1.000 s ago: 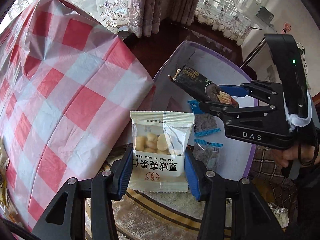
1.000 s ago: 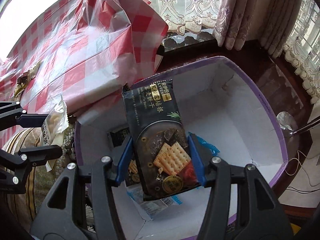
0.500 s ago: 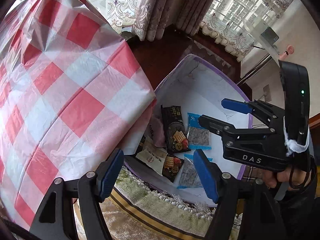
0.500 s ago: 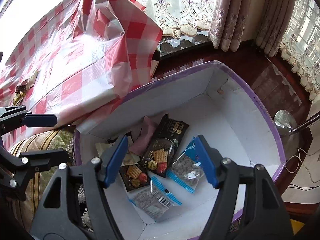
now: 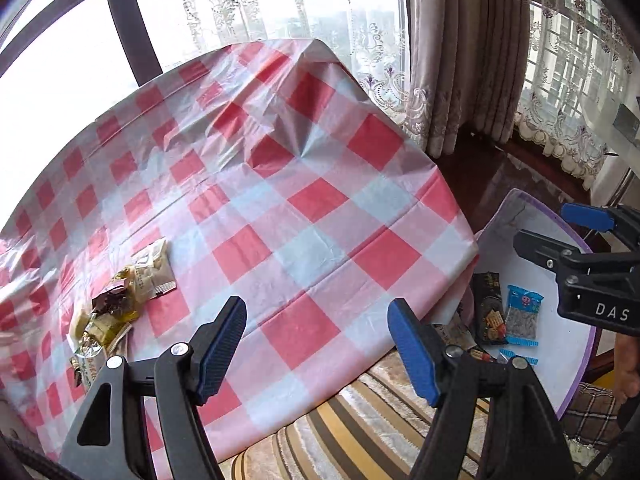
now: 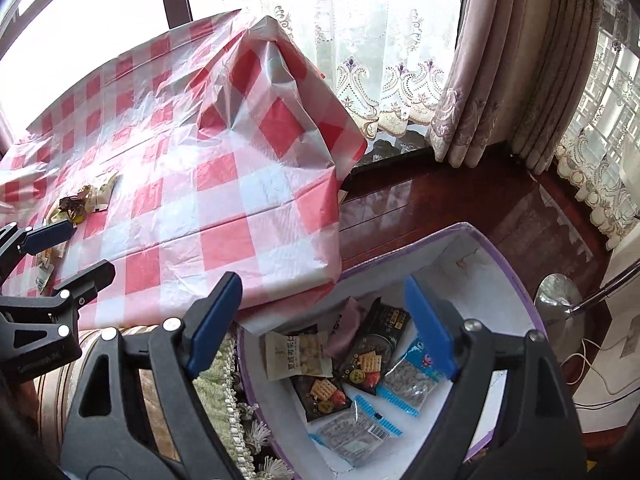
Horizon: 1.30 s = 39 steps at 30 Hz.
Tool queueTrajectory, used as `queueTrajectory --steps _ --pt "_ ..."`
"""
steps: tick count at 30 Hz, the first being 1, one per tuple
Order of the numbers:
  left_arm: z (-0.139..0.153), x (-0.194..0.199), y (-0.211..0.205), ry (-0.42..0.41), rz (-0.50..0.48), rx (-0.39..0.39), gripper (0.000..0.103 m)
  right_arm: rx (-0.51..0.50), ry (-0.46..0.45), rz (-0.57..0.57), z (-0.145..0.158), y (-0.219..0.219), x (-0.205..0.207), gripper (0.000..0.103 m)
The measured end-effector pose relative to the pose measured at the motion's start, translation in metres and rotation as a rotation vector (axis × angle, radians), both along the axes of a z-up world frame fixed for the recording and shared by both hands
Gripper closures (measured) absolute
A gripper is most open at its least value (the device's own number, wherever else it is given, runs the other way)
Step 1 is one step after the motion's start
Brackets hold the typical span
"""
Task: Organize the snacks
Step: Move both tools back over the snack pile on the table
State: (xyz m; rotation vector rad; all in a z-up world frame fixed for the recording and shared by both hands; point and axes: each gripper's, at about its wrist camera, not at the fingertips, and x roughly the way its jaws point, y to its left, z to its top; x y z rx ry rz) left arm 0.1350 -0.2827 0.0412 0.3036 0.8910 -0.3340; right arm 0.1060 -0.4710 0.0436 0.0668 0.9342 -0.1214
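Note:
A white box with a purple rim (image 6: 516,280) stands beside the table and holds several snack packs. Among them are a white pack (image 6: 298,354), a black cracker pack (image 6: 374,344) and a blue-edged seed pack (image 6: 412,380). My right gripper (image 6: 322,320) hangs above the box; its jaws are opening and nothing is between them. My left gripper (image 5: 316,344) is open and empty over the edge of the red-checked tablecloth (image 5: 312,200). A pile of loose snacks (image 5: 116,312) lies on the cloth to the left. The box (image 5: 560,360) shows at the right under the right gripper (image 5: 544,226).
A striped cushion or rug (image 5: 360,420) lies below the table edge. Dark wooden floor (image 6: 440,200) runs behind the box to lace curtains (image 6: 480,80). A round metal stand base (image 6: 556,292) sits right of the box. A hand (image 5: 628,364) holds the right gripper.
Both grippers opened and let go of their packs, which now lie in the box. Both rose, and the left one swung left to face the table.

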Motion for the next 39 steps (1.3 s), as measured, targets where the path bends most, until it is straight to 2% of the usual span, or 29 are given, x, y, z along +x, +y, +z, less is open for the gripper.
queueTrajectory --steps 5,9,15,19,22,26,29,32,39 --pt "0.010 -0.001 0.057 0.001 0.098 -0.084 0.029 -0.040 -0.069 0.060 0.019 0.042 0.008 0.014" --pt "0.014 -0.007 0.100 -0.071 0.213 -0.115 0.026 -0.007 -0.113 0.124 0.024 0.069 0.013 0.014" --pt "0.008 -0.014 0.155 -0.062 0.292 -0.155 0.026 -0.017 -0.108 0.209 0.020 0.116 0.023 0.014" --pt "0.007 -0.017 0.197 -0.049 0.394 -0.197 0.026 0.105 -0.077 0.278 0.013 0.139 0.032 0.014" --pt "0.006 -0.020 0.222 -0.057 0.457 -0.207 0.026 0.111 -0.067 0.291 0.005 0.160 0.039 0.014" --pt "-0.007 -0.014 0.255 0.003 0.526 -0.253 0.026 0.128 -0.042 0.318 -0.006 0.182 0.049 0.014" --pt "-0.018 -0.011 0.276 0.050 0.543 -0.332 0.026 0.146 -0.026 0.330 -0.013 0.192 0.056 0.014" --pt "-0.025 -0.004 0.290 0.066 0.555 -0.371 0.026 0.169 -0.011 0.350 -0.018 0.203 0.062 0.014" --pt "-0.047 0.030 0.295 0.121 0.510 -0.372 0.026 0.144 0.004 0.381 -0.028 0.232 0.078 0.014"
